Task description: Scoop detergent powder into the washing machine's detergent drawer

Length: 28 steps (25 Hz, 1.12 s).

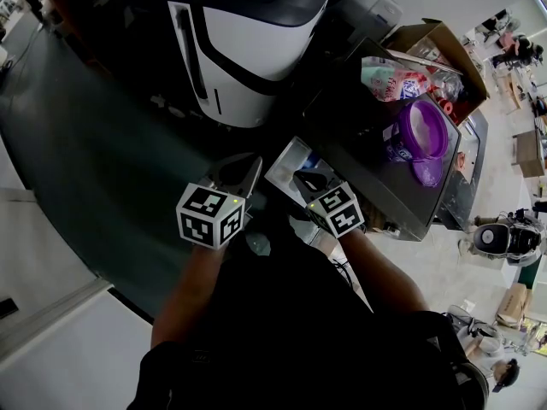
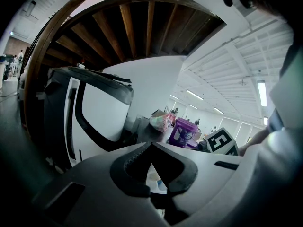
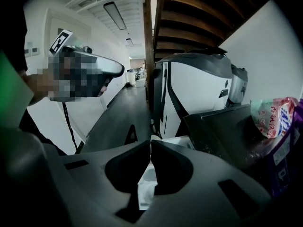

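just below the head camera both tongs are held side by side, each topped with a cube of black-and-white square markers. the left gripper [image 1: 235, 176] has its grey, ridged jaws closed tip to tip with nothing pinched between them [image 2: 151, 144]. the right gripper [image 1: 312, 182] is the same, its smooth dark jaws pressed together and empty [image 3: 150, 143].

both point at the detergent drawer [image 1: 286, 167], a pale, box-shaped tray at the near left corner of the dark counter [image 1: 359, 165]; in the right gripper view its white rim [image 3: 170, 141] lies just beyond the jaw tips. the washing machine [image 1: 256, 49], glossy white with a curved black band, stands to the left of the counter. toward the counter's right edge sits a round purple plastic tub [image 1: 423, 129] with a translucent lid. a crinkled, printed detergent bag [image 1: 393, 79] lies near the far edge, next to an open cardboard box [image 1: 432, 41].
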{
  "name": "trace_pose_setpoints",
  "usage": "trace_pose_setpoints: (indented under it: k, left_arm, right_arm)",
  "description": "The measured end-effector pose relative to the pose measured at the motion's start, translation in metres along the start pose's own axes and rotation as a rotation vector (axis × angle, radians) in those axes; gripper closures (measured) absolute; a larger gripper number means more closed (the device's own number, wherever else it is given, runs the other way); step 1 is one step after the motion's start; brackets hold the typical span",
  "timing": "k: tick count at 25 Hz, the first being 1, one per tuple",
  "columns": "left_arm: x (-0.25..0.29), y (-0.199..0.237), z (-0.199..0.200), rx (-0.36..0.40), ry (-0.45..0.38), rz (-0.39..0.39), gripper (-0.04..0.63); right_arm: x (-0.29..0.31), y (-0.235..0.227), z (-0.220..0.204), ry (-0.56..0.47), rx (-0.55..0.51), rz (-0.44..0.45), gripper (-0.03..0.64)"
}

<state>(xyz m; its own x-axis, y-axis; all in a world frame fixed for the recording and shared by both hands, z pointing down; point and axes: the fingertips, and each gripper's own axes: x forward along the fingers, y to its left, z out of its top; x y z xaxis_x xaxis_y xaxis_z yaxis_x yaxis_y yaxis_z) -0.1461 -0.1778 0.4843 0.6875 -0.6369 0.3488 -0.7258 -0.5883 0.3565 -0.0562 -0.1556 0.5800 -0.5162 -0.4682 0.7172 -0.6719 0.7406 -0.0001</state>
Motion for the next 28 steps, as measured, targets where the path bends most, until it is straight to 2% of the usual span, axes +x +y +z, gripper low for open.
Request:
trace_pose_setpoints:
  k: [23,28]
  left_arm:
    - [-0.0068,-0.0065,-0.0016,0.011,0.001,-0.006,0.592]
    - [-0.0089,-0.0061,-0.0047,0.006,0.004,-0.001,0.592]
  right_arm:
    - [-0.0038,0.0068,-0.0024,0.027,-0.178,-0.059,0.596]
    - [-0.003,0.0106,-0.0019,0.037,-0.26,-0.068,0.595]
